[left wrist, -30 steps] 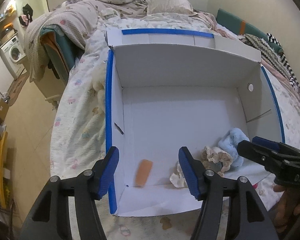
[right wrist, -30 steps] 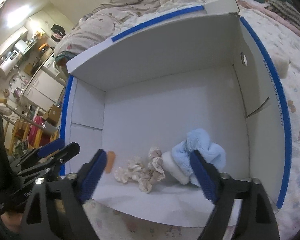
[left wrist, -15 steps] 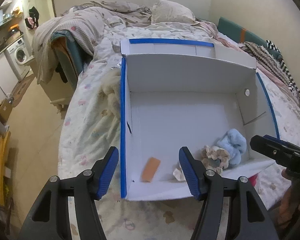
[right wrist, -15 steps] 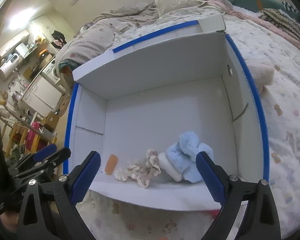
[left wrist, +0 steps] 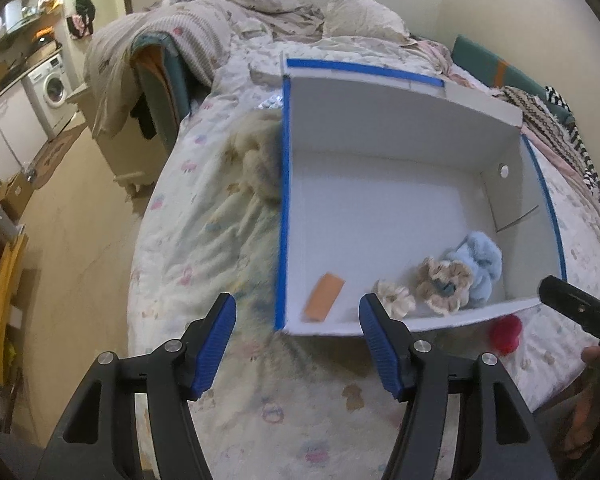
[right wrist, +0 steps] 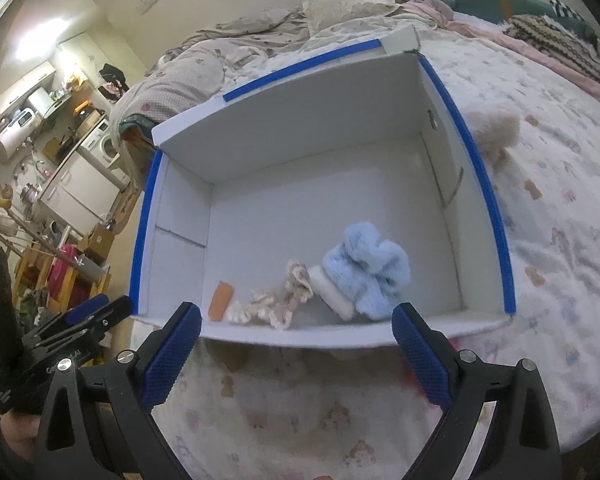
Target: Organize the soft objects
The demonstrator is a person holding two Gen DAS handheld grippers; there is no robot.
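Observation:
A white cardboard box (left wrist: 380,120) (right wrist: 300,128) with blue tape on its rims lies open on the bed. Along its near wall lie an orange strip (left wrist: 324,297) (right wrist: 220,300), cream and beige scrunchies (left wrist: 444,284) (right wrist: 276,304), and a fluffy light blue piece (left wrist: 480,264) (right wrist: 368,272) on a white pad (right wrist: 332,292). My left gripper (left wrist: 296,320) hangs open above the box's near left corner and holds nothing. My right gripper (right wrist: 296,332) stands wide open and empty in front of the near wall. It also shows as the right gripper (left wrist: 572,308) at the frame's right edge.
A beige plush (left wrist: 260,152) lies against the box's left wall, and another pale plush (right wrist: 496,132) lies beyond its right wall. A small red soft thing (left wrist: 506,334) rests on the patterned bedspread (left wrist: 204,240) by the near right corner. The bed edge and floor (left wrist: 80,240) fall away to the left.
Both grippers have drawn back from the box, which now looks smaller and farther. The left view has swung left, and the left plush and the red thing have come into view.

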